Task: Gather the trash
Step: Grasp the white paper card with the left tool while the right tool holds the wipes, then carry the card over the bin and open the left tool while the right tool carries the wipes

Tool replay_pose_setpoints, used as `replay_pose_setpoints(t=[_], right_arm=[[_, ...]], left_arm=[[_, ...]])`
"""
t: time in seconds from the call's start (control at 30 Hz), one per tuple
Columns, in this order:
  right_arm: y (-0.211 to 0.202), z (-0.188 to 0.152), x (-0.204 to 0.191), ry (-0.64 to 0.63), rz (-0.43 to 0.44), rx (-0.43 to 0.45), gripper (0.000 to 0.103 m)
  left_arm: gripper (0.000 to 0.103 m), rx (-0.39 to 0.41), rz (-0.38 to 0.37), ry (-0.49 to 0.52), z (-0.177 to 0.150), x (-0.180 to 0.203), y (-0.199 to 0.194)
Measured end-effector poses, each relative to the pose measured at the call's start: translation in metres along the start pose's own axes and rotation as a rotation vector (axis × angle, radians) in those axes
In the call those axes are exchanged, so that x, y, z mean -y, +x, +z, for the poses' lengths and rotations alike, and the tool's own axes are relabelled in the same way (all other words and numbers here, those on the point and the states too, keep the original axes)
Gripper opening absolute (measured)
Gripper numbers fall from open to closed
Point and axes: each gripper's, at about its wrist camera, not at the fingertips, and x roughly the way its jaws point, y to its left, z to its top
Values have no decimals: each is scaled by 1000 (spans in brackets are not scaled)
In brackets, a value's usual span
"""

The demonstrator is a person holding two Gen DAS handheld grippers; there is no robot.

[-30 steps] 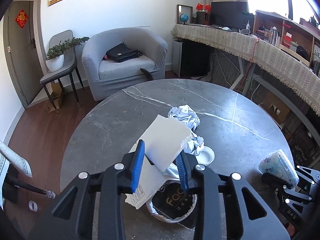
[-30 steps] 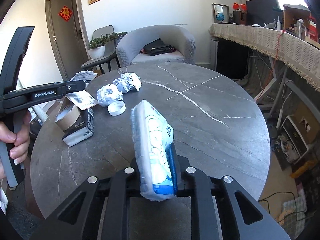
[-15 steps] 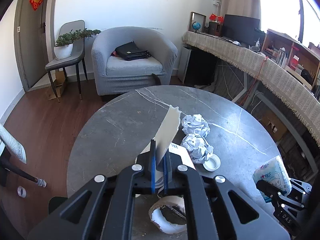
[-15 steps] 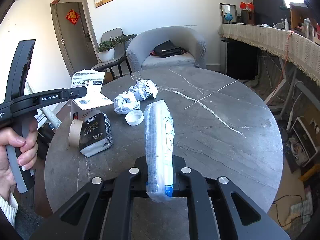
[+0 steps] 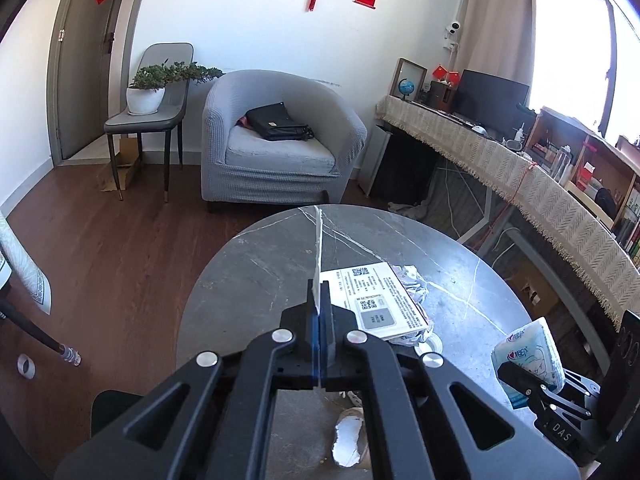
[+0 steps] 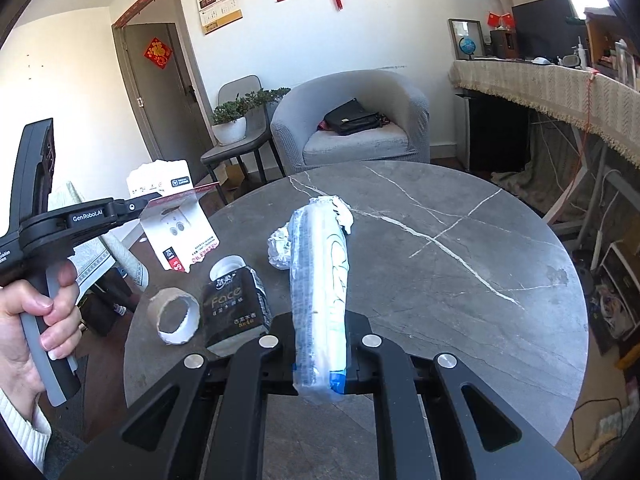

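Since a second ago my left gripper [image 5: 319, 300] has clamped down on the card packaging [image 5: 319, 256] that then lay loose between open jaws, and lifted it off the round table [image 5: 248, 264]; the card now stands edge-on in my left view. My right gripper [image 6: 320, 354] has risen too, jaws clenched on the tissue pack [image 6: 320, 280], which has turned from slanting to nearly upright.

Only my right view shows the card's printed face [image 6: 176, 220], hanging off the left gripper [image 6: 132, 206] out past the table's left edge, and the person's hand [image 6: 36, 312] round that grip. It also shows the cardboard ring [image 6: 174, 316], the black tissue packet [image 6: 236, 312], the white cap [image 6: 226, 266] and crumpled paper [image 6: 282, 246] on the marble.

My left view instead shows a printed leaflet [image 5: 372, 300] hanging from the card just right of my pads, hiding most of the paper balls [image 5: 412, 280], and the right gripper [image 5: 520, 380] holding its pack [image 5: 528, 356] at the table's right edge.
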Motion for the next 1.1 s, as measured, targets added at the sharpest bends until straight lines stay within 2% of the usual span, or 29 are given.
replay_pose_setpoints(t=[0.23,0.57,0.8,1.1], right_arm=[[4,8,-22,-25,29,18,10],[9,23,-62,-62,97,49,10],[21,29,-96,-85,151,54,10],[42,27,-140,-130,205,39,10]], left_arm=[[1,39,4,-1,4,-14,-20],[1,37,60,1,2,-46,-38],[1,9,99,-20,-7,-76,-46],[1,-66,161,-27,-26,-115,-51]])
